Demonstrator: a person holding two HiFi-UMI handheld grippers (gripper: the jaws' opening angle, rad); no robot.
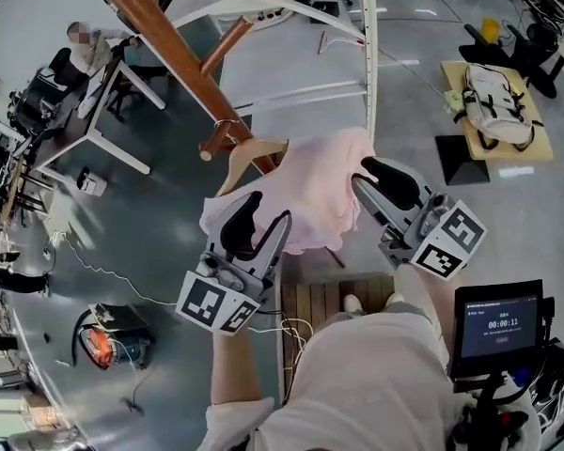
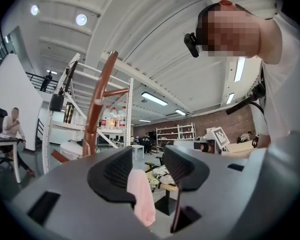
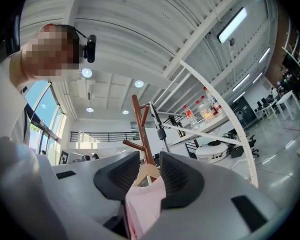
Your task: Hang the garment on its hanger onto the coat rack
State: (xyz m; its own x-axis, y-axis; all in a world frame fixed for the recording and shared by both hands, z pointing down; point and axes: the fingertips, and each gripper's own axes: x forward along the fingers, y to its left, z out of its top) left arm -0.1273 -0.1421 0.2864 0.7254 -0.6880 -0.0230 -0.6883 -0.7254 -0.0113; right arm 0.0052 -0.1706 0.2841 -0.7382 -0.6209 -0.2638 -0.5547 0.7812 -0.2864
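A pink garment (image 1: 315,191) hangs on a pale wooden hanger (image 1: 254,153) beside the slanting brown coat rack (image 1: 169,45). The hanger's hook sits by a rack peg; I cannot tell whether it rests on it. My right gripper (image 1: 362,175) is shut on the garment's right side; in the right gripper view (image 3: 150,166) pink cloth (image 3: 142,206) fills the jaws, with the hanger (image 3: 147,171) and rack (image 3: 142,129) beyond. My left gripper (image 1: 270,207) is at the lower left hem. Its jaws (image 2: 147,166) stand apart, a fold of cloth (image 2: 142,199) lying against one pad.
A white curved frame (image 1: 367,64) stands right behind the rack. A low table with a backpack (image 1: 493,101) is at the far right. Desks and a seated person (image 1: 94,45) are at the left. Cables and a tool (image 1: 103,341) lie on the floor. Wooden slats (image 1: 329,299) are underfoot.
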